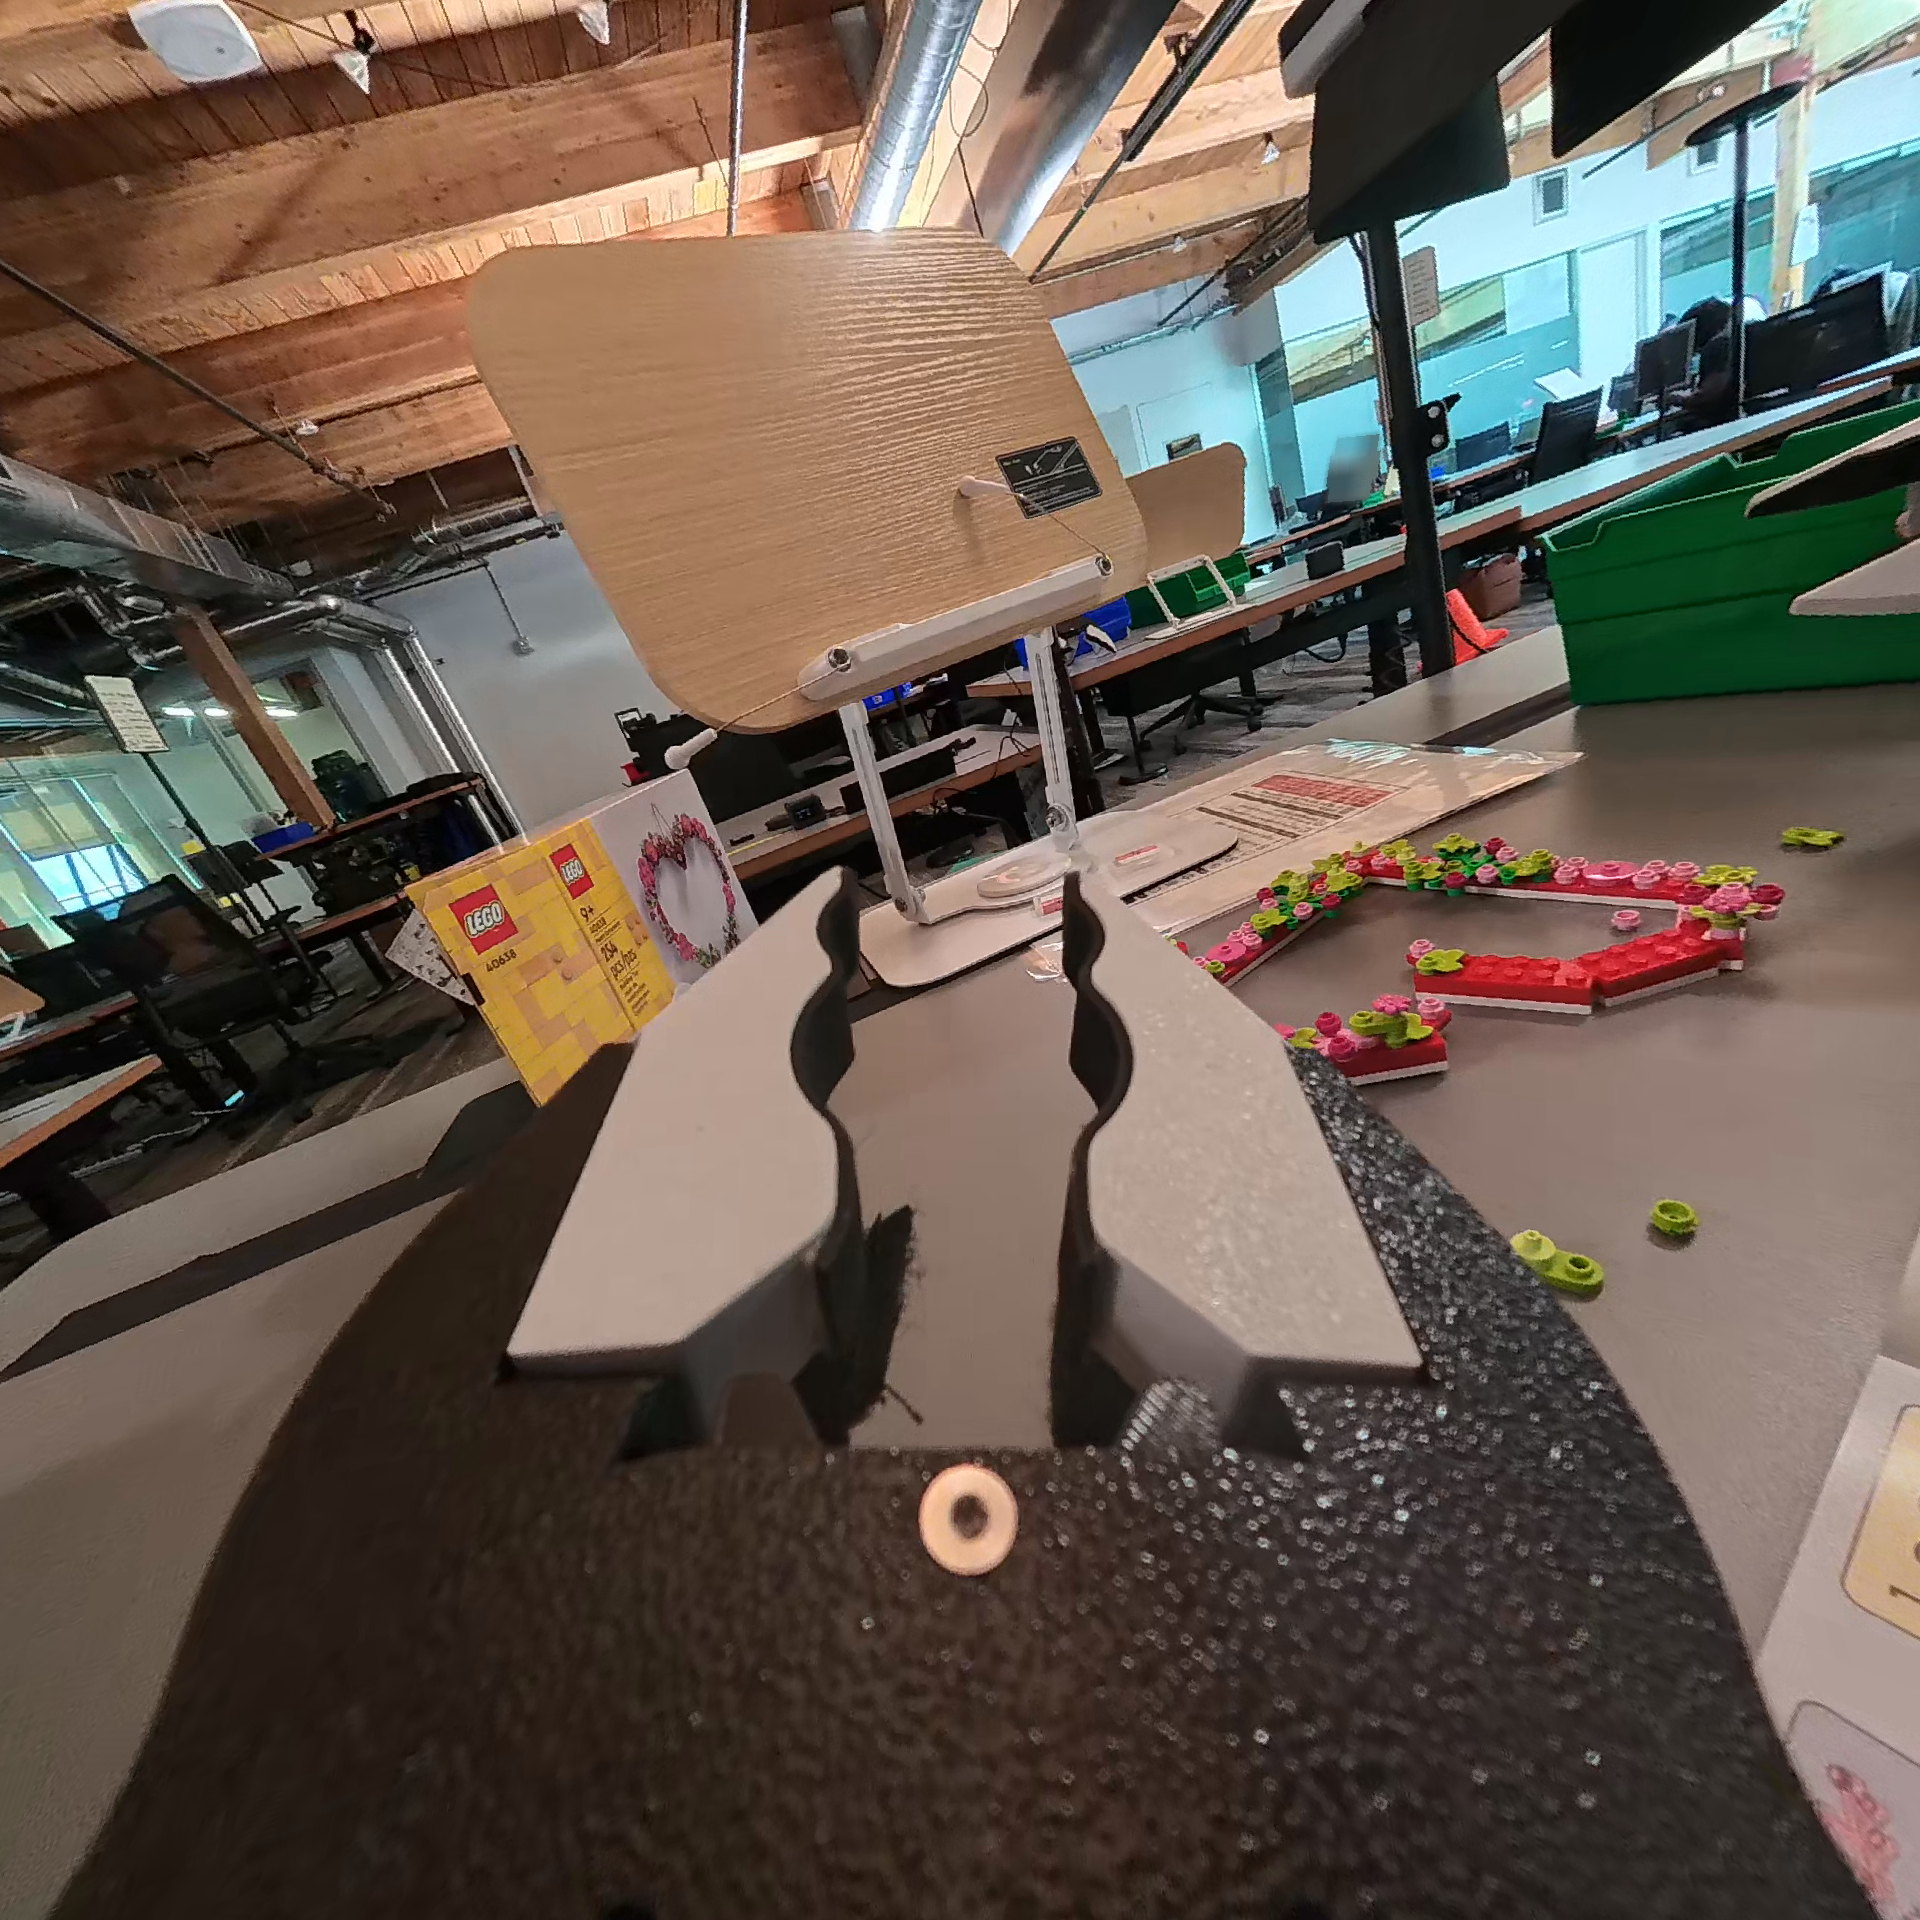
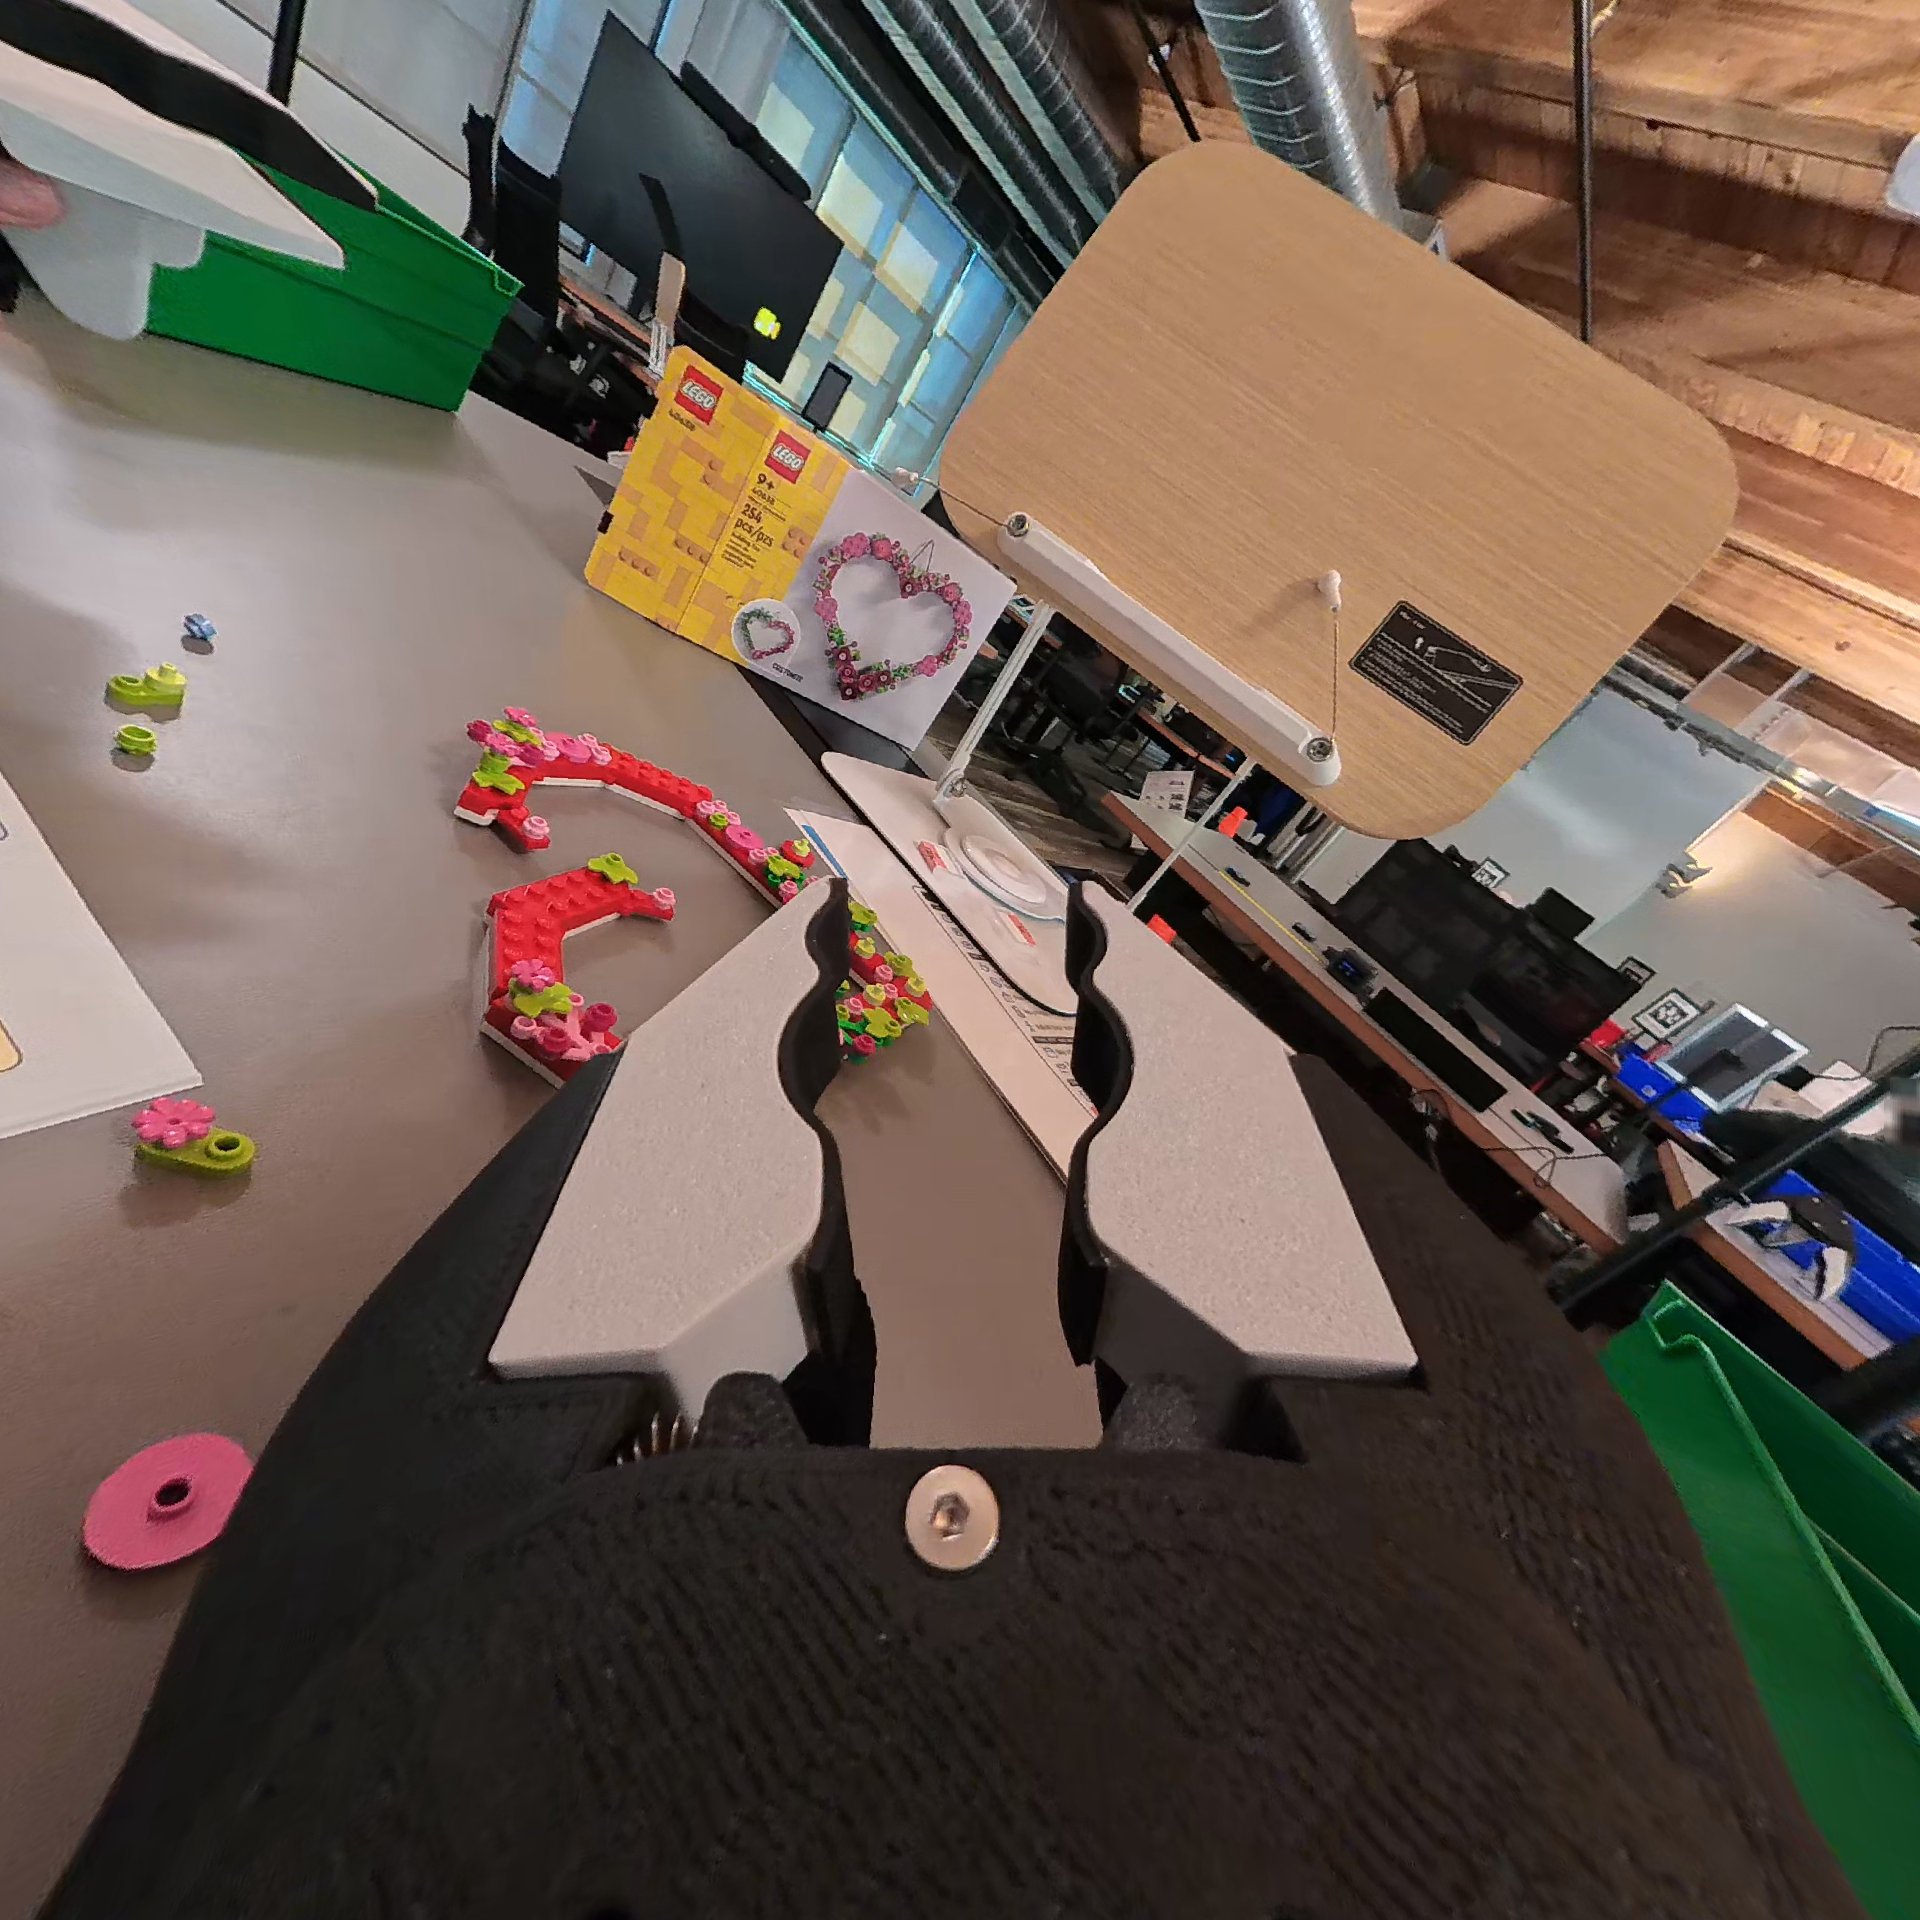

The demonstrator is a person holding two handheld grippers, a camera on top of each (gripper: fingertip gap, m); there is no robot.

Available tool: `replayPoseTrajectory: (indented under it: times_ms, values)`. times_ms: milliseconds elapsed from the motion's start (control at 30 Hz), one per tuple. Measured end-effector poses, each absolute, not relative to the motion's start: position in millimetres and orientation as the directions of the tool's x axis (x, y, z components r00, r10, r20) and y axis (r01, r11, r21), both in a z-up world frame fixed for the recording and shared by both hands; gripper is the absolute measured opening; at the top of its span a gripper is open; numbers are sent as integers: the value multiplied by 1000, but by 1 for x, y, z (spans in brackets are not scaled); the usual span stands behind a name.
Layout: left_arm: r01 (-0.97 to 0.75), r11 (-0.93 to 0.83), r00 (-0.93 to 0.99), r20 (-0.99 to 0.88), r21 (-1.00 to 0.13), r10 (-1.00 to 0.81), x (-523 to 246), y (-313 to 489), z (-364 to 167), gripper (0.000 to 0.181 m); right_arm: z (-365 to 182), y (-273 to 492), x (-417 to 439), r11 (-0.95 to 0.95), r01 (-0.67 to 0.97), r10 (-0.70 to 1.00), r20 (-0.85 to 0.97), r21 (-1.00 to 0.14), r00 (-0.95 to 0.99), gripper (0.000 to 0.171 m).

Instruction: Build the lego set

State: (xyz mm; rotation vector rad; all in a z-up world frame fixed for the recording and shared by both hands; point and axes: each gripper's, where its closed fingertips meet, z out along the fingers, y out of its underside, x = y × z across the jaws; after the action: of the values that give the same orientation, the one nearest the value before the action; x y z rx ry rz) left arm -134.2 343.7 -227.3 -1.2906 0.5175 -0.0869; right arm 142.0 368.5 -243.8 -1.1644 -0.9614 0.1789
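An open workshop with timber ceiling beams lies behind the grey table [image 2: 312, 499] I work on, where a wooden stand [image 2: 1340, 478] and the yellow box [image 2: 707, 499] sit at the far edge. Going left to right in my right wrist view: loose lime pieces [image 2: 145, 691], a pink disc [image 2: 166, 1501] and a flower on a lime plate [image 2: 192, 1138] near me, then the red heart [image 2: 582, 914] in unjoined arcs, then my right claw [image 2: 951, 914], jaws apart and holding nothing. The heart lies ahead and to the left of that claw, its nearer arc running roughly away from me. In my left wrist view, my left claw [image 1: 961, 914] is likewise parted and empty; the heart [image 1: 1507, 935] lies well off to its right, long axis running across the view. I judge the right claw nearer, with the heart's closest end just beside its left finger [image 2: 675, 1143], so the next pick would fall to it, swinging left.
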Motion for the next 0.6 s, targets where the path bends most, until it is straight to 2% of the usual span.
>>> replayPoseTrajectory:
  times_ms: [167,367,467,600]
  values:
    - [-231,307,881,-332,-923,-338,-133,342,-225,36,-245,369,143,410,328,599,522,-851,607,41]
    - [-245,318,867,-354,-916,-352,-126,341,-226,35,-264,361,130,354,395,676,524,-848,519,40]
    - [-254,326,860,-367,-911,-354,-123,340,-227,34,-282,348,109,220,443,811,415,-869,411,41]
    - [-262,326,859,-374,-908,-351,-122,342,-228,33,-292,336,62,-35,481,914,167,-876,369,45]
